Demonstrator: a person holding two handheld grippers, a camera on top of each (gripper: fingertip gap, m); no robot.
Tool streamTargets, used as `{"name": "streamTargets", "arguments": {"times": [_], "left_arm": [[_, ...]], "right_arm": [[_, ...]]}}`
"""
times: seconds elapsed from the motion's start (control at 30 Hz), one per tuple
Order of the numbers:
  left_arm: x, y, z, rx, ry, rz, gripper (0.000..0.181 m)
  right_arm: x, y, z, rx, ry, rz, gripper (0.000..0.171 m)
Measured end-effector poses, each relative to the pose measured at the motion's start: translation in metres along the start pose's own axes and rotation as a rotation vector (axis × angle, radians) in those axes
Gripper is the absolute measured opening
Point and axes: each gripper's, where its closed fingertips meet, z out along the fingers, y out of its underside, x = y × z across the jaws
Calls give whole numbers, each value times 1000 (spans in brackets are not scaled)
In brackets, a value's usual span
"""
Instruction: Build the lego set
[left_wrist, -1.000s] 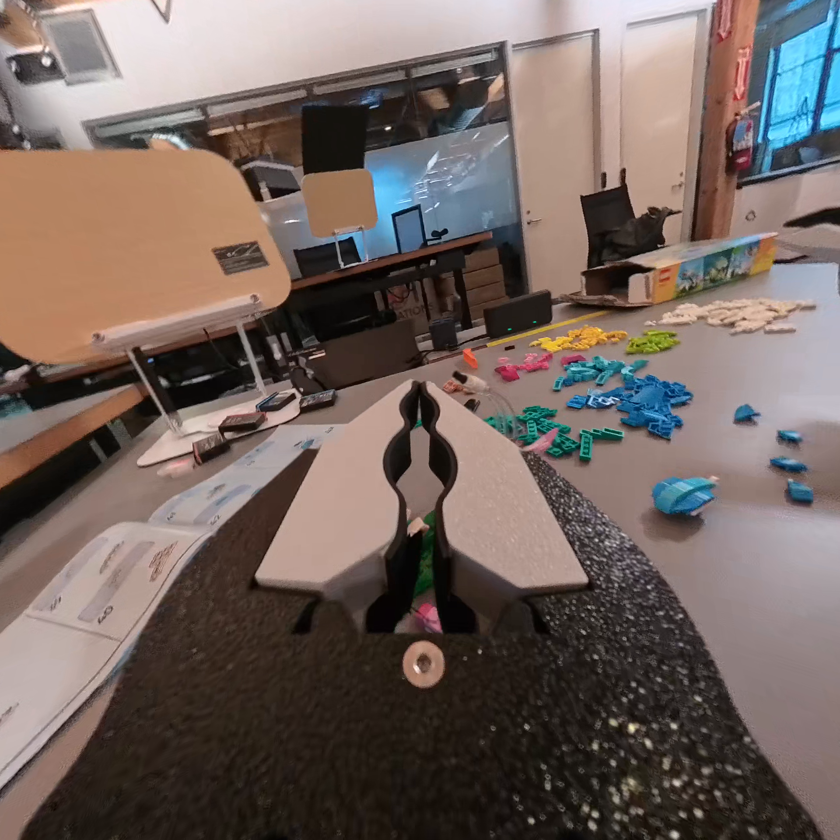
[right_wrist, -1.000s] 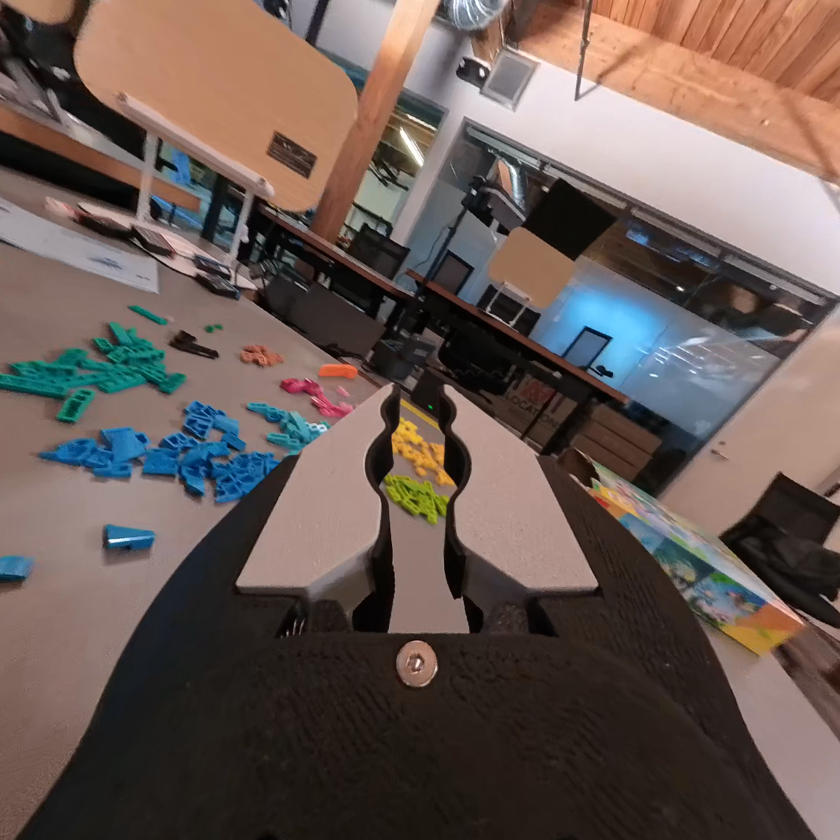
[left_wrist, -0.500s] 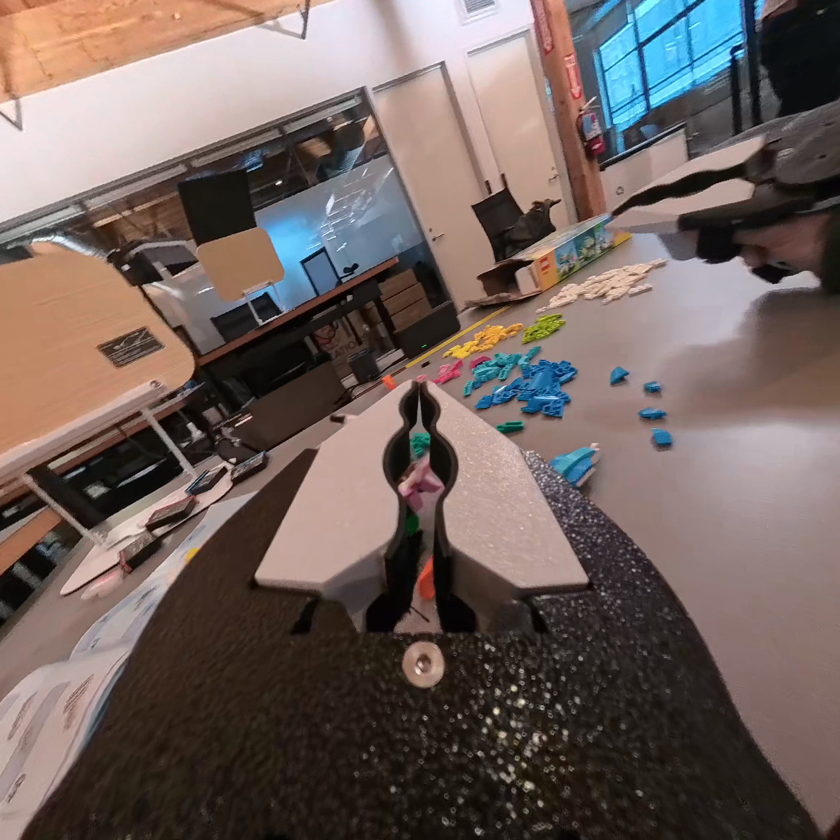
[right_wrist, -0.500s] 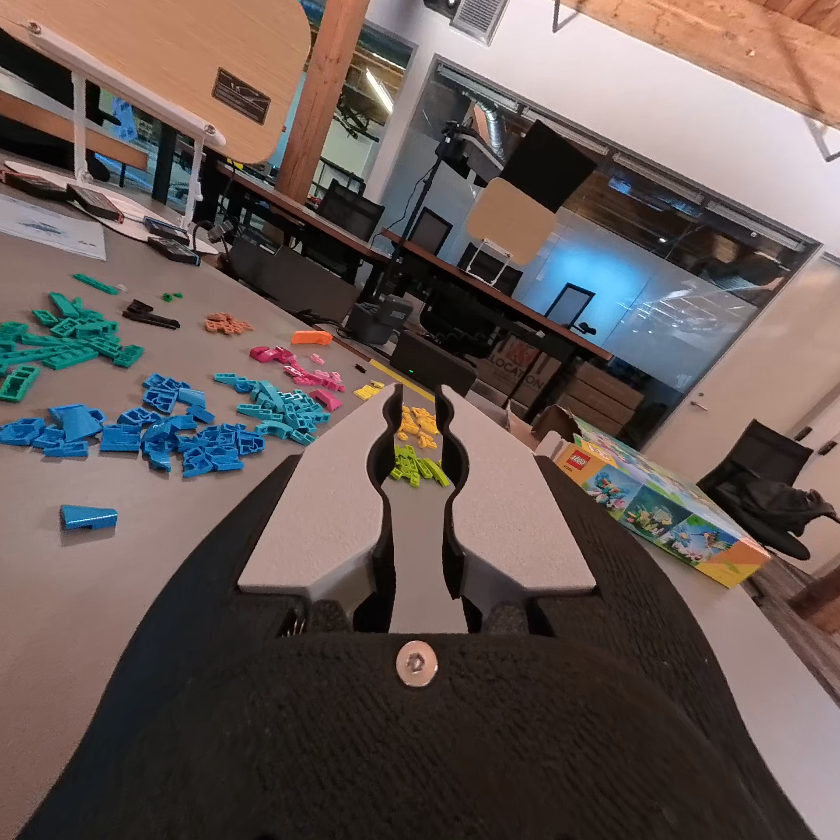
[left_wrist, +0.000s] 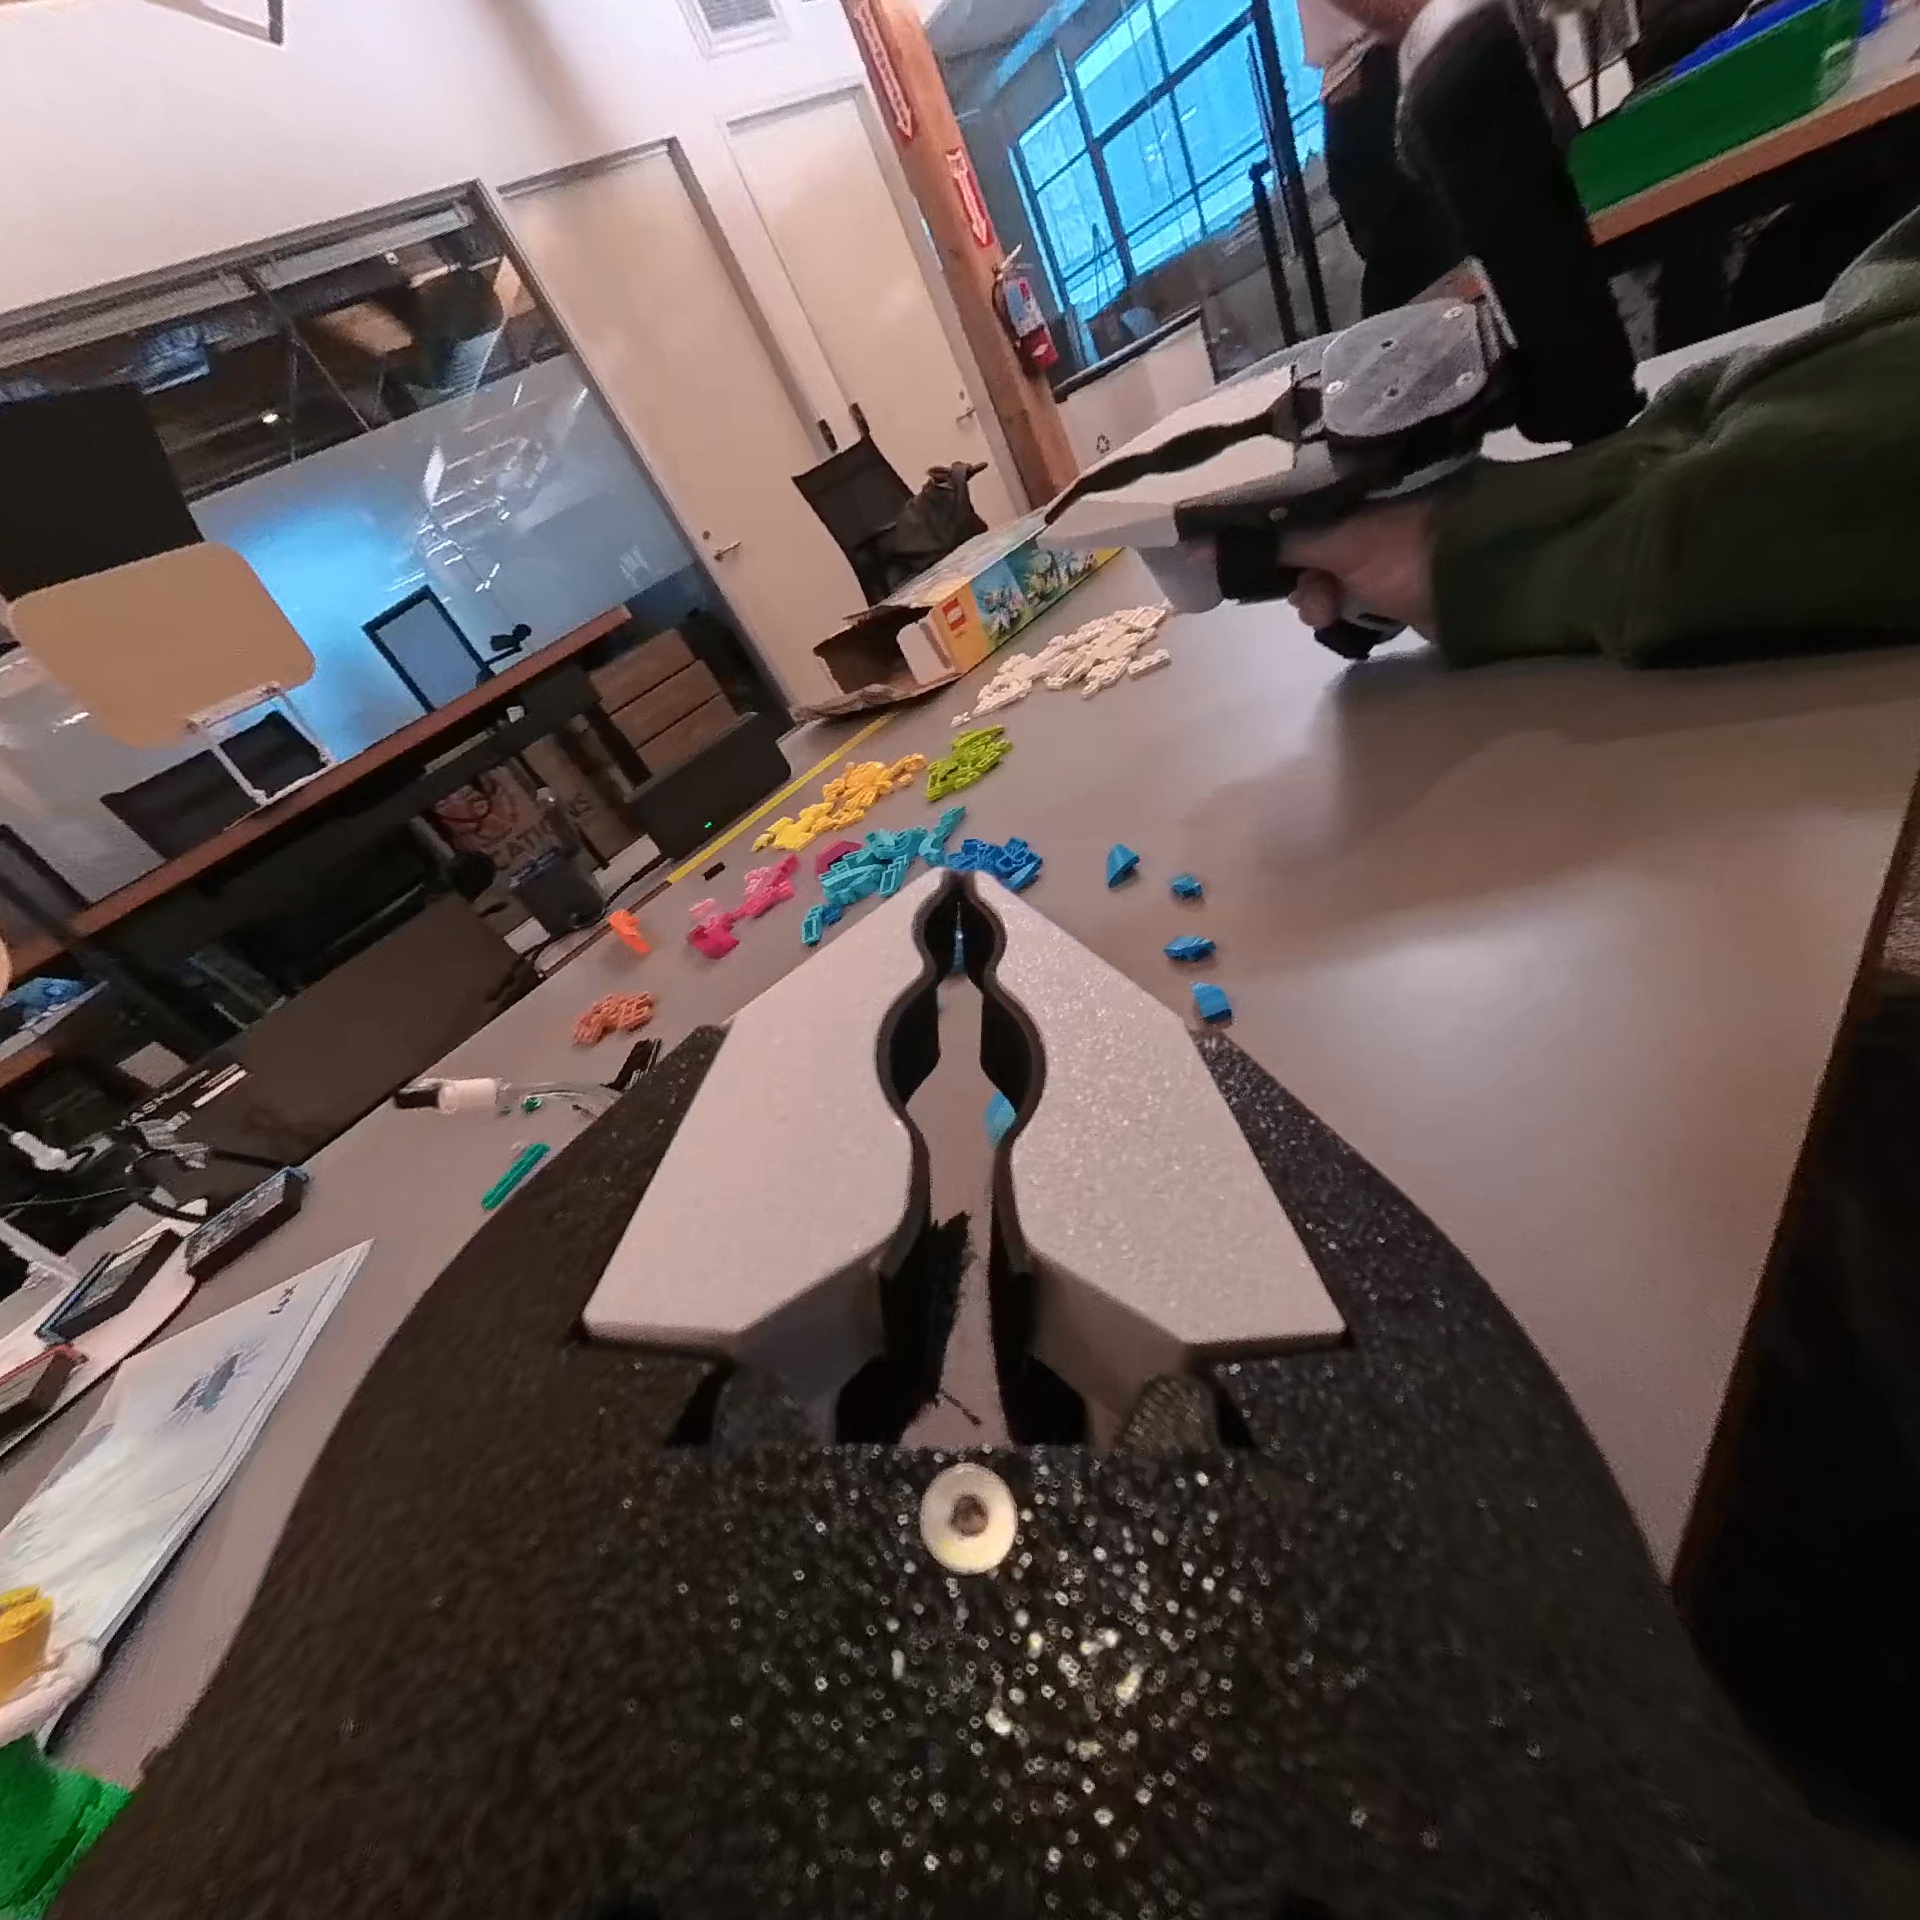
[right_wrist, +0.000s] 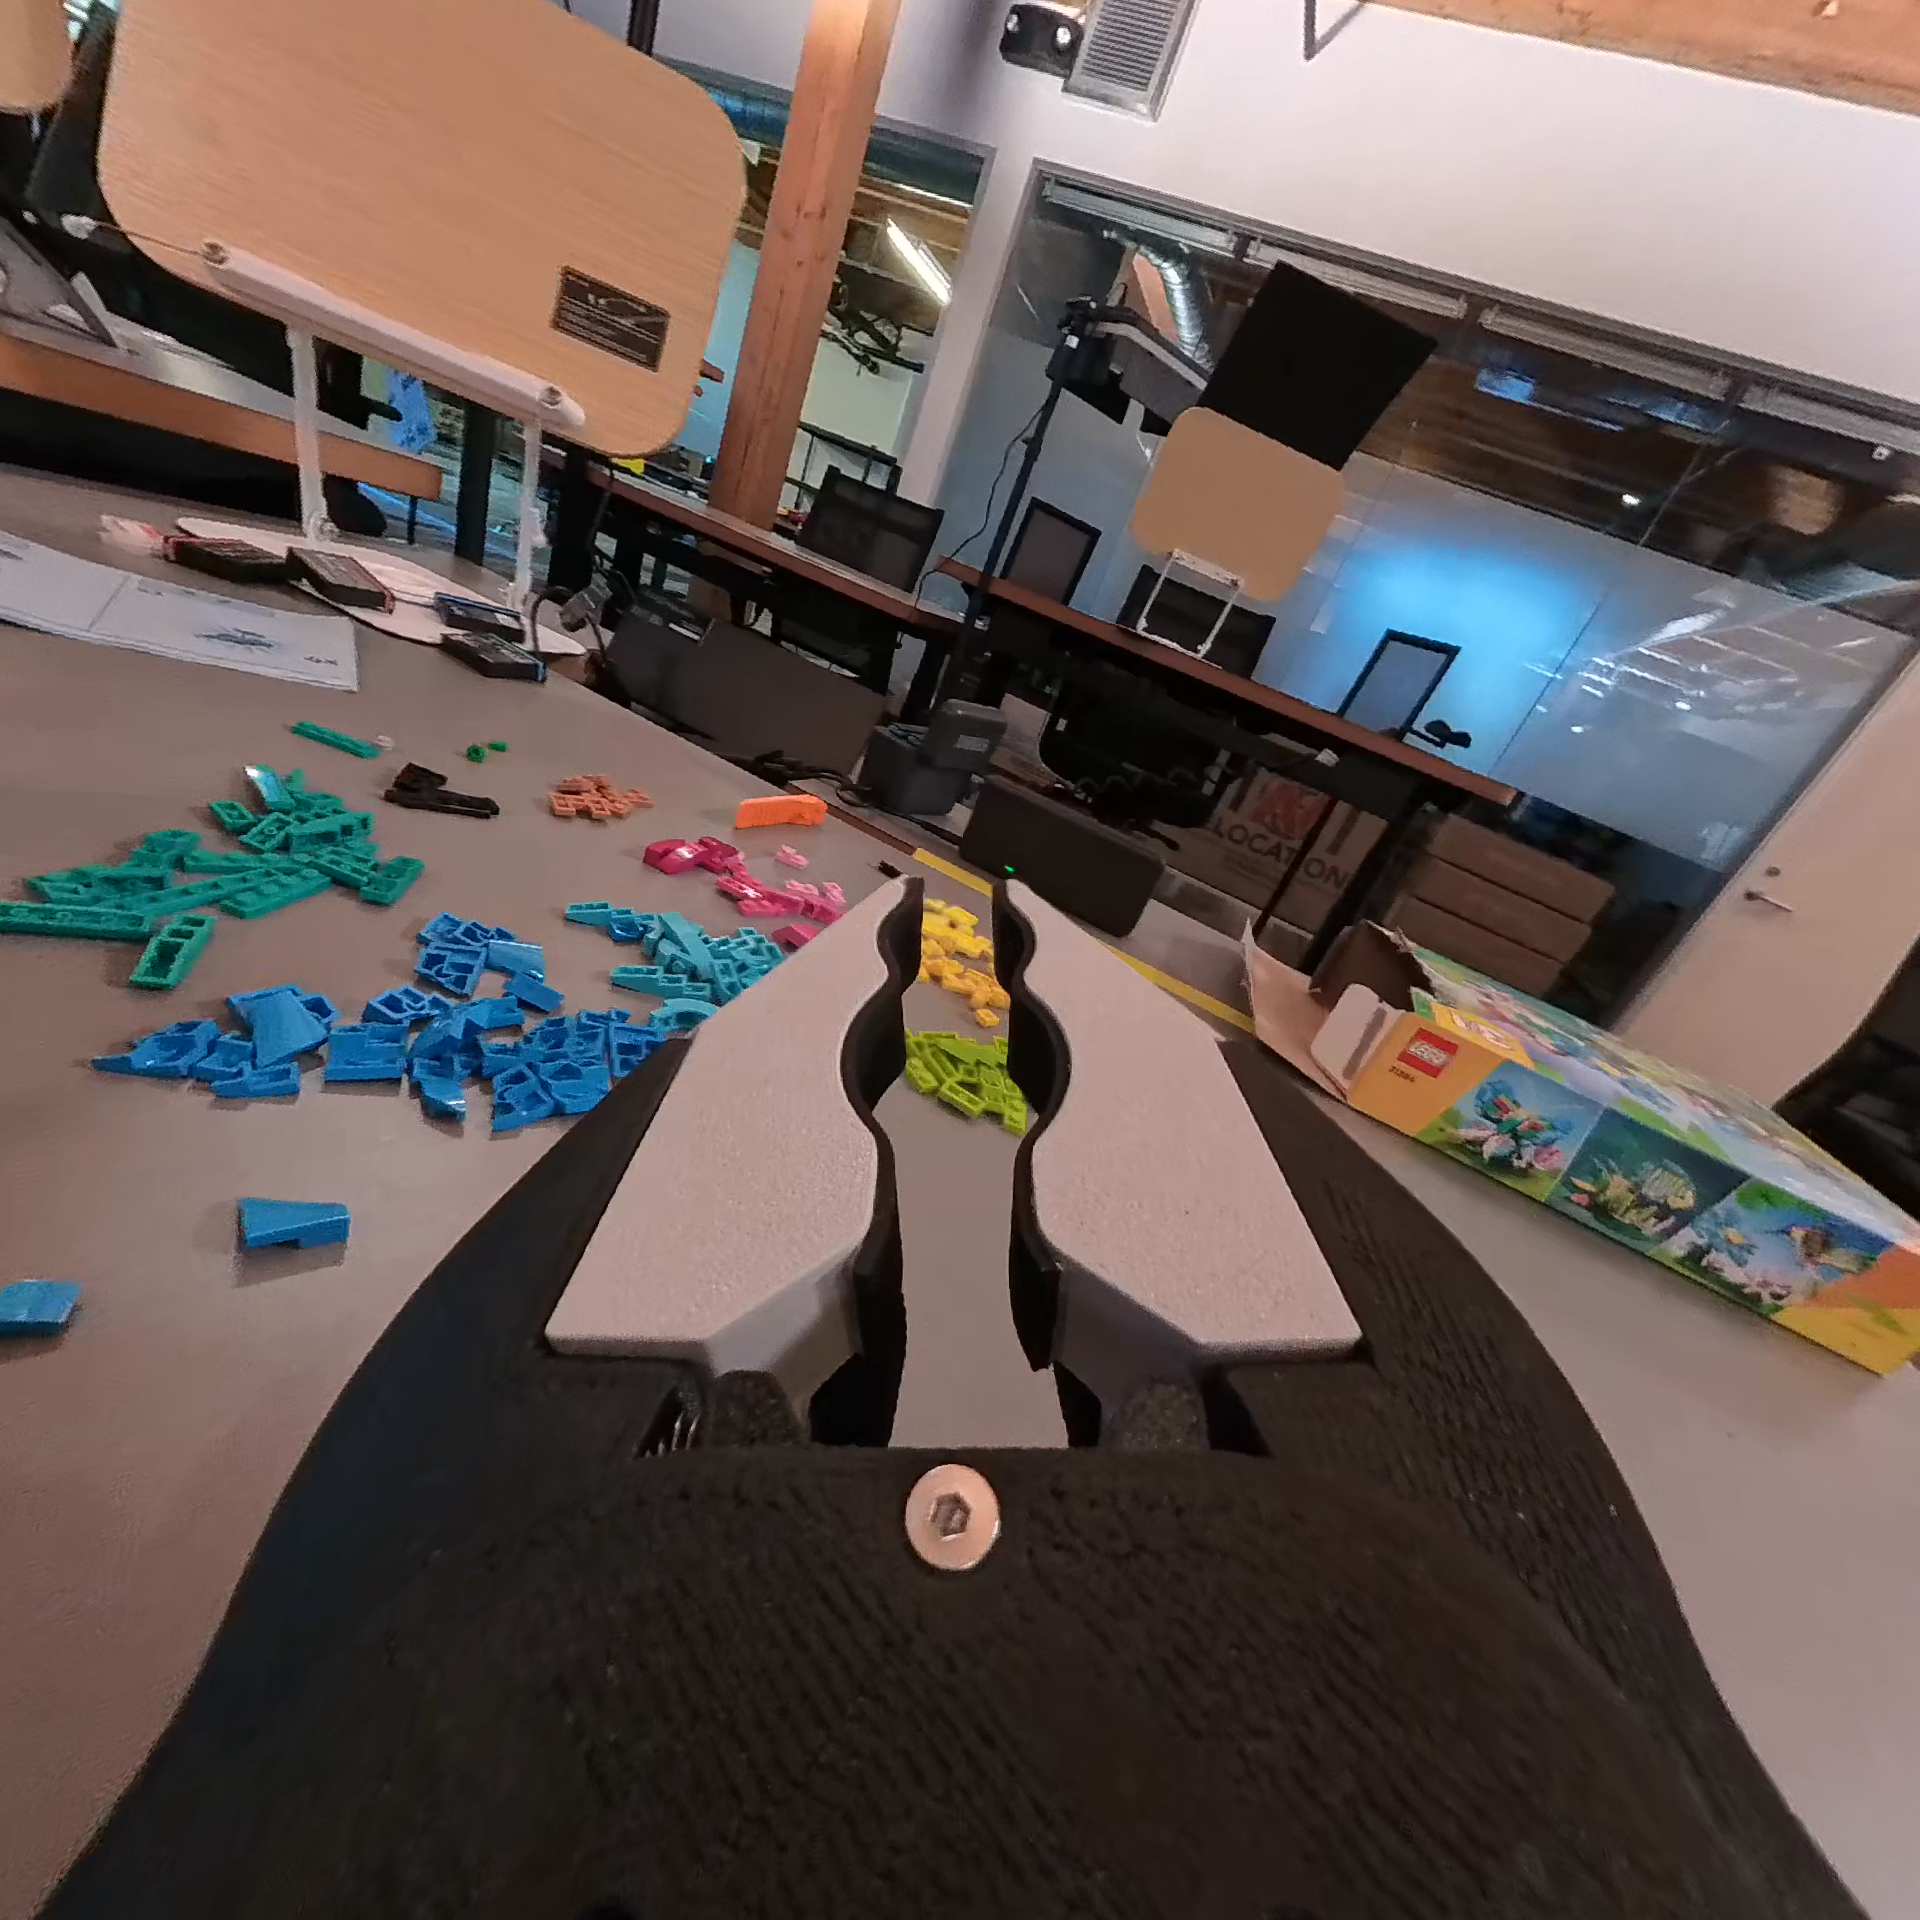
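Note:
Lego pieces lie sorted by colour on the grey table (left_wrist: 1507, 987): dark green (right_wrist: 239, 862), blue (right_wrist: 468, 1039), teal (right_wrist: 696, 956), pink (right_wrist: 748, 873), yellow (right_wrist: 961, 951), lime (right_wrist: 966, 1070) and white (left_wrist: 1081, 660). My left gripper (left_wrist: 961, 883) is shut and empty, low over the table, and points at the blue and teal piles. My right gripper (right_wrist: 958, 896) is slightly open and empty above the lime pile. It also shows in the left wrist view (left_wrist: 1101, 509), held by a hand in a green sleeve. A green and yellow built part (left_wrist: 31, 1766) shows at the lower left edge.
The opened set box (right_wrist: 1621, 1132) lies at the far right. An instruction booklet (left_wrist: 166, 1423) lies at the left. A wooden board on a white stand (right_wrist: 416, 208) stands behind it with small black devices (right_wrist: 332, 571) at its foot. Loose blue pieces (left_wrist: 1190, 945) lie apart from the piles. Spacing between my two grippers at the tips: around 25 cm.
My left gripper has swung to the right, still shut; the right gripper and sleeve came into its view. The right gripper has tilted down slightly and stays a little open.

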Motion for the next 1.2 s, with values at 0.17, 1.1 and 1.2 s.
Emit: {"name": "streamTargets", "arguments": {"times": [0.17, 1.1, 1.2], "left_arm": [[-4, -4, -1, 30, -3, -23, 0], [8, -16, 32, 134, 132, -34, 0], [5, -21, 43, 168, 122, -46, 0]], "right_arm": [[-17, -5, 0, 22, -65, -79, 12], [84, 70, 8, -422, 134, 142, 16], [91, 101, 29, -565, 79, 295, 15]]}}
